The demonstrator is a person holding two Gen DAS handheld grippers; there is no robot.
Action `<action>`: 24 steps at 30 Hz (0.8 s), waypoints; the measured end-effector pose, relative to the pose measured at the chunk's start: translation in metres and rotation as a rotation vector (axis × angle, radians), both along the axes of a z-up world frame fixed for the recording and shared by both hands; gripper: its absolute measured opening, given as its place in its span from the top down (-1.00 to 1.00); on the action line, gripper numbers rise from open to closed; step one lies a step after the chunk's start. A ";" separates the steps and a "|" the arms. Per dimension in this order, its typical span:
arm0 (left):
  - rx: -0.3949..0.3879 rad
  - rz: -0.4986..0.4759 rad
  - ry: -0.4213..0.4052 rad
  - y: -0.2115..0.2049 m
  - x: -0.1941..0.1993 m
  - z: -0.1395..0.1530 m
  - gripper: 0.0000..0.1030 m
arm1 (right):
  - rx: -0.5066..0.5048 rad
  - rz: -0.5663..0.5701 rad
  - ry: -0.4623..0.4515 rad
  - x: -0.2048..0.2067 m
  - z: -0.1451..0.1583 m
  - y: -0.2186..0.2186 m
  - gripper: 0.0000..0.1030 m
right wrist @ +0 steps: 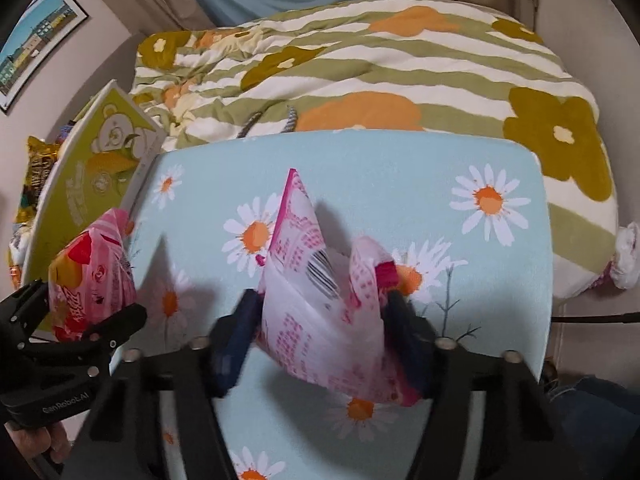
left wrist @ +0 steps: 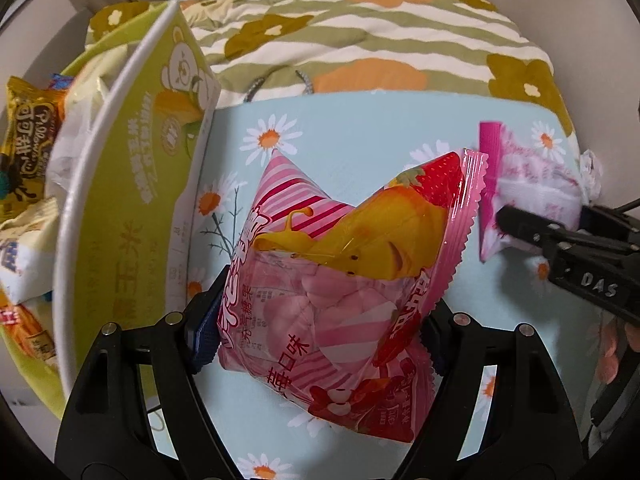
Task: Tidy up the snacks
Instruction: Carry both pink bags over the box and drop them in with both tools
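My left gripper [left wrist: 320,312] is shut on a pink striped marshmallow bag [left wrist: 340,264] with a yellow cartoon figure and strawberries, held above the light blue daisy-print surface [left wrist: 360,128]. The bag also shows in the right wrist view [right wrist: 90,276]. My right gripper [right wrist: 320,320] is shut on a white and magenta snack packet [right wrist: 320,300], also lifted above that surface [right wrist: 400,168]. In the left wrist view the packet [left wrist: 532,184] hangs at the right in the right gripper [left wrist: 520,224]. A green cardboard box [left wrist: 132,184] at the left holds several snack packs [left wrist: 28,160].
Behind the blue surface lies a green-striped blanket [left wrist: 380,32] with orange flowers; it also shows in the right wrist view [right wrist: 380,72]. A framed picture [right wrist: 36,44] hangs on the wall at the far left. A small crumpled wrapper [right wrist: 626,256] lies at the right edge.
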State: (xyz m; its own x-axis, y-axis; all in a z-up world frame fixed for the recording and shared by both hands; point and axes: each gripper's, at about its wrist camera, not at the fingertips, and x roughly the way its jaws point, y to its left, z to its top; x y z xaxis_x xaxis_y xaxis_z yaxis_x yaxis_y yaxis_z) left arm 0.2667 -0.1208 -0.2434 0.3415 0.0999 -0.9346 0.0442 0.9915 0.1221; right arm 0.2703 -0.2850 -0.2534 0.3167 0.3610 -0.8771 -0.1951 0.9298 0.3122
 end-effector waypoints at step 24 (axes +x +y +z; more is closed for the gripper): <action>-0.034 0.078 -0.324 0.108 -0.044 0.174 -0.52 | 0.175 0.088 -0.263 -0.032 0.156 0.073 0.21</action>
State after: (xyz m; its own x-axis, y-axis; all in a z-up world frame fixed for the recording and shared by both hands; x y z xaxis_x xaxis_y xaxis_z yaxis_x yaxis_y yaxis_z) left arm 0.2228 -0.0125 -0.0695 0.6142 0.1076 -0.7818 -0.0676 0.9942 0.0837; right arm 0.2385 -0.2125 -0.0971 0.4853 0.5351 -0.6915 -0.3675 0.8424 0.3941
